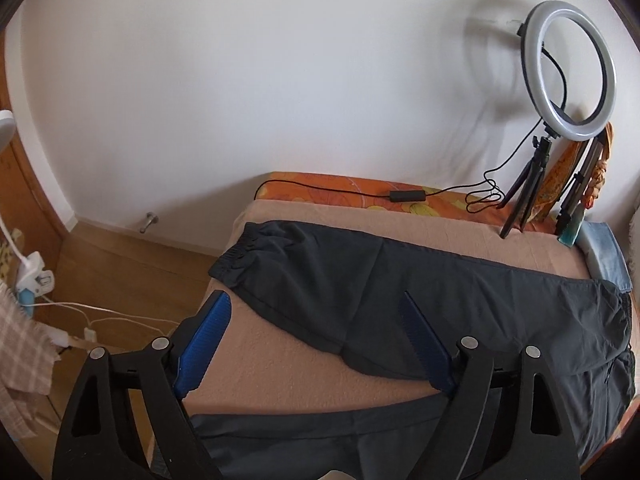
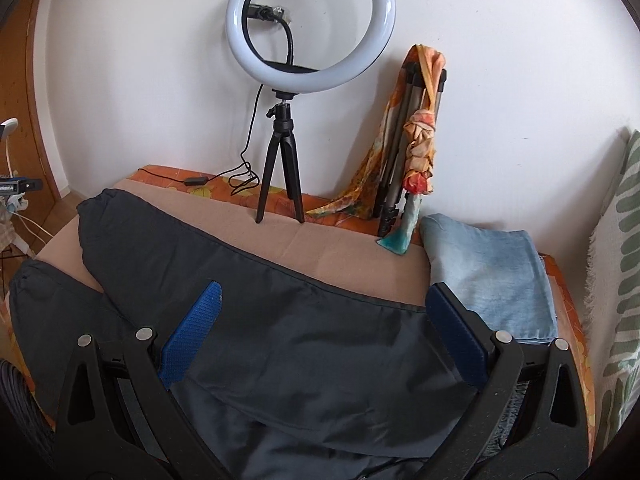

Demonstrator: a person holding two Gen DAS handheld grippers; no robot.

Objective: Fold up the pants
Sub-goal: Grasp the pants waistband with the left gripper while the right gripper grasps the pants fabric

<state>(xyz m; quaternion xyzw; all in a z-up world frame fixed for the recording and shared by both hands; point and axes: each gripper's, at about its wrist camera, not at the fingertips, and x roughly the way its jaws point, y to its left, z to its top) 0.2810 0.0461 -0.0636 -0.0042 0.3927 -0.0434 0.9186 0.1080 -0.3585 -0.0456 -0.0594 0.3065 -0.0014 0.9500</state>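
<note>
across the tan blanket (image 1: 304, 356) on the bed, dark pants (image 1: 460, 292) lie spread, 2 legs apart, cuffs toward 9 o'clock, waist toward 3 o'clock. left hand-held gripper (image 1: 316, 312): jaws wide apart, holding nothing, poised over the gap between the legs. right hand-held gripper (image 2: 320, 300): jaws likewise spread, empty, above the upper pants (image 2: 280, 320) near the waist. folded light-blue cloth (image 2: 492, 276) at 3 o'clock, just beside the pants. ring light (image 2: 310, 24) on a small tripod (image 2: 280, 172) at 12 o'clock, against the wall.

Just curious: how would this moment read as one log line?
task: fold pants | left gripper: open | right gripper: open | pants: spread flat, unfolded
</note>
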